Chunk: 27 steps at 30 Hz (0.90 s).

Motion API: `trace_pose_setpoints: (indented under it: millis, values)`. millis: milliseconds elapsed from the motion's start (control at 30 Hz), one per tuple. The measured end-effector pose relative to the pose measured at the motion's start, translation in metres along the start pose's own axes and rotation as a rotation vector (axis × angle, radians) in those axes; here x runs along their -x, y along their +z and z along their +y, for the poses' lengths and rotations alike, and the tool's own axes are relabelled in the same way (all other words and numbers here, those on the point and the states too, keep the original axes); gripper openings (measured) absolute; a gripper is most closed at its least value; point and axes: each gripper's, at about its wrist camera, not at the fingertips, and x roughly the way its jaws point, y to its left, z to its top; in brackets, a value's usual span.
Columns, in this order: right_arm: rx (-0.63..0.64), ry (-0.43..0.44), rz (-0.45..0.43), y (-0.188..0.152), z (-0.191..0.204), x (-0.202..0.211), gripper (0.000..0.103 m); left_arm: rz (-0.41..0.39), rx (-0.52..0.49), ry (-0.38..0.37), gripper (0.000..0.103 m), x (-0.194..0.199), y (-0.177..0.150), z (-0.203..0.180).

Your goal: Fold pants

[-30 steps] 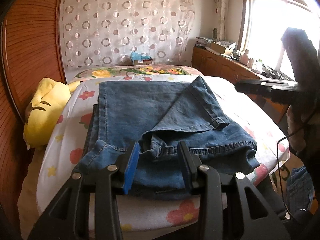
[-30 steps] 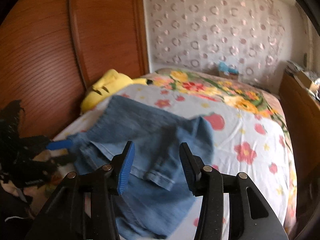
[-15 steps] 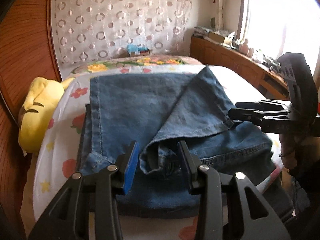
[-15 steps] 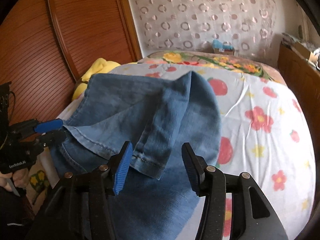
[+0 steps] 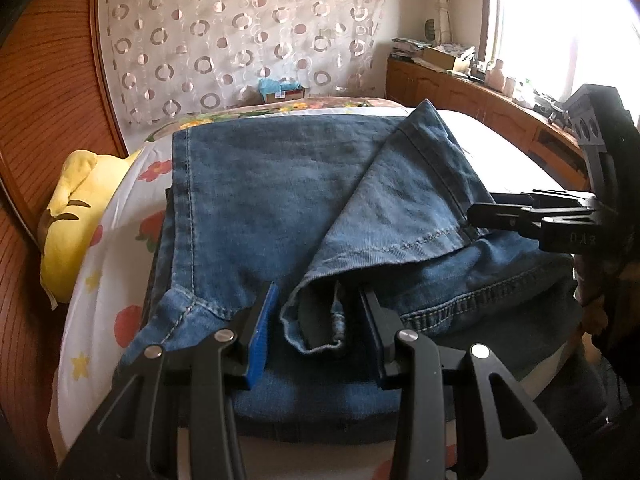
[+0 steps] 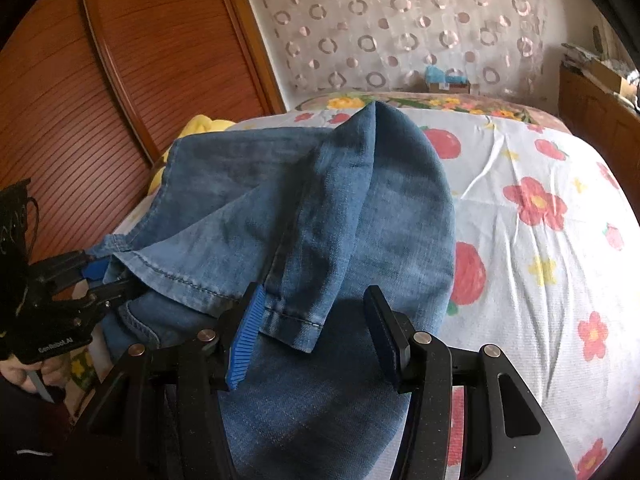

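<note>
Blue denim pants (image 5: 280,200) lie folded on the bed, one leg end folded back over the waist part. My left gripper (image 5: 316,328) is open, its jaws on either side of the near corner of the leg hem (image 5: 312,320). My right gripper (image 6: 312,328) is open around the other hem corner (image 6: 296,320) of the same leg. The pants fill the middle of the right wrist view (image 6: 340,200). Each gripper shows in the other's view, the right one (image 5: 472,214) at the hem's right corner, the left one (image 6: 104,276) at its left corner.
The bed has a white flowered sheet (image 6: 540,220). A yellow plush toy (image 5: 72,216) lies at the left against the wooden headboard (image 5: 40,120). A wooden cabinet (image 5: 480,104) with clutter stands under the bright window at the right. A circle-patterned curtain (image 5: 240,40) hangs behind.
Both grippers have moved in toward the pants; the leg hem now sits between each pair of open jaws. The pants look larger and closer in both views.
</note>
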Motion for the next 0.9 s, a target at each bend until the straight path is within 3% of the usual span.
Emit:
trace_pose_setpoints:
  millis: [267, 300, 333, 433, 500, 533, 733, 900]
  values:
    - [0.011, -0.013, -0.020, -0.004, 0.002, 0.003, 0.049, 0.001, -0.014, 0.024, 0.038, -0.007, 0.006, -0.004]
    - [0.016, -0.026, -0.033, -0.005, 0.003, 0.004, 0.040, -0.003, -0.020, 0.022, 0.038, -0.007, 0.006, -0.005]
    - [0.025, -0.037, -0.036, -0.007, 0.006, 0.003, 0.017, -0.006, -0.024, 0.016, 0.038, -0.007, 0.006, -0.005]
    - [0.067, -0.041, -0.042, -0.008, 0.014, 0.003, 0.008, -0.016, -0.033, 0.006, 0.038, -0.005, 0.007, -0.008]
    - [0.073, -0.042, -0.054, -0.008, 0.015, 0.005, 0.007, -0.034, -0.026, 0.003, 0.036, 0.000, 0.008, -0.008]
    - [0.070, -0.036, -0.058, -0.008, 0.015, 0.006, 0.006, -0.040, -0.022, -0.007, 0.029, 0.002, 0.010, -0.008]
    - [0.070, -0.014, -0.088, -0.009, 0.015, 0.011, 0.004, -0.045, -0.047, -0.018, 0.008, 0.008, 0.013, -0.013]
    - [0.067, -0.007, -0.109, -0.007, 0.011, 0.021, 0.004, -0.073, -0.030, -0.029, 0.003, 0.018, 0.013, -0.012]
